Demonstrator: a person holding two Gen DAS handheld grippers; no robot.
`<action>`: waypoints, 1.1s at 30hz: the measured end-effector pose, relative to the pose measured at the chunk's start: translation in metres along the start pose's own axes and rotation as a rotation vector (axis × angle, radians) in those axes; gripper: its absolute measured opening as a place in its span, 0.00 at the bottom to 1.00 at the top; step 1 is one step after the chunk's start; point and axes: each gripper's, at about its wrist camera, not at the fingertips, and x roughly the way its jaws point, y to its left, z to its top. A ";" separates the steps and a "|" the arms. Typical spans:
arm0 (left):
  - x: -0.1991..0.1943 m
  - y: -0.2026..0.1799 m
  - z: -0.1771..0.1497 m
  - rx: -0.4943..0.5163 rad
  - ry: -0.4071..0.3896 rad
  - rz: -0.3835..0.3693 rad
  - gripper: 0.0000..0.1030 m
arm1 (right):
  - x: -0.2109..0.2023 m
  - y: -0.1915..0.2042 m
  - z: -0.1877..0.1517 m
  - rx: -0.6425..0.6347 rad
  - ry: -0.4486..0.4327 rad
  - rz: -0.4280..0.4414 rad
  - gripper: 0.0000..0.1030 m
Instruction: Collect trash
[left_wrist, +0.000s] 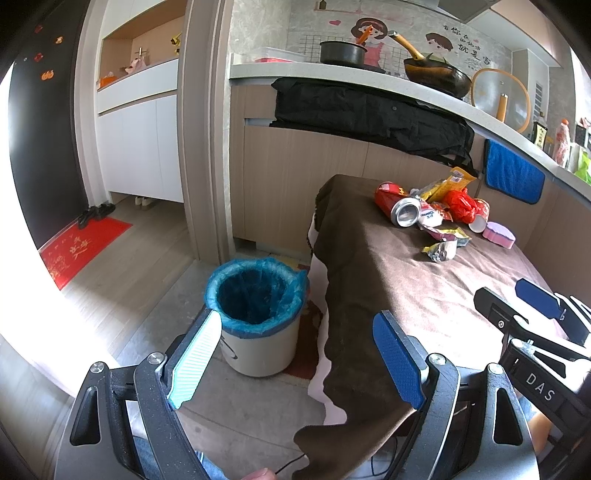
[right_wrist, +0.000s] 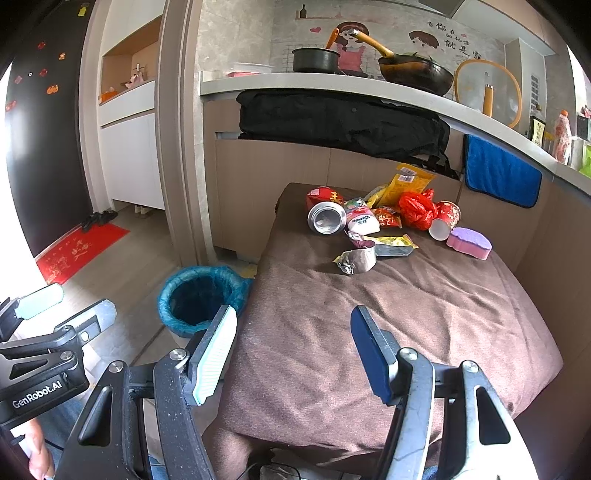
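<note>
Broadly, a tabletop (right_wrist: 369, 325) under a brown cloth fills the centre and right of both views, with nothing on its near half. The trash pile (right_wrist: 384, 221) sits at its far end, upper centre of the right wrist frame.

Bin (left_wrist: 255, 314): white tub with a blue liner, on the floor just beside the tabletop's left edge, lower centre-left in the left wrist view. Its mouth is open; the inside reads dark and no contents can be made out.

Pile, larger pieces first:
- Red can (right_wrist: 325, 216), on its side, open end toward the camera. Likely light and stiff but dentable, and it may roll; best gripped across the body.
- Red paper cup (right_wrist: 445, 219), tipped over with its white inside showing. Crushable, so take it at the rim or wall.
- Red plastic bag (right_wrist: 415, 210), crumpled. Soft, near weightless; pinch any fold.
- Yellow wrapper (right_wrist: 406, 182) and foil wrapper (right_wrist: 356, 260). Thin and slick; grip a raised edge.
- Purple sponge (right_wrist: 469, 242), just right of the pile. Soft; whether it counts as trash is unclear.

Left gripper (left_wrist: 295, 358): fingers spread, holding nothing, aimed between bin and tabletop edge.
Right gripper (right_wrist: 295, 354): fingers spread, empty, above the bare cloth, well short of the pile.
</note>
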 end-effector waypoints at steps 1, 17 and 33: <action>0.000 -0.001 0.000 0.000 -0.001 -0.001 0.82 | 0.000 0.000 0.000 -0.004 0.000 -0.001 0.59; 0.073 -0.078 0.094 0.032 -0.015 -0.088 0.82 | 0.058 -0.106 0.080 -0.009 -0.058 -0.052 0.59; 0.213 -0.147 0.162 0.100 0.133 -0.084 0.84 | 0.193 -0.185 0.108 -0.041 0.163 0.111 0.60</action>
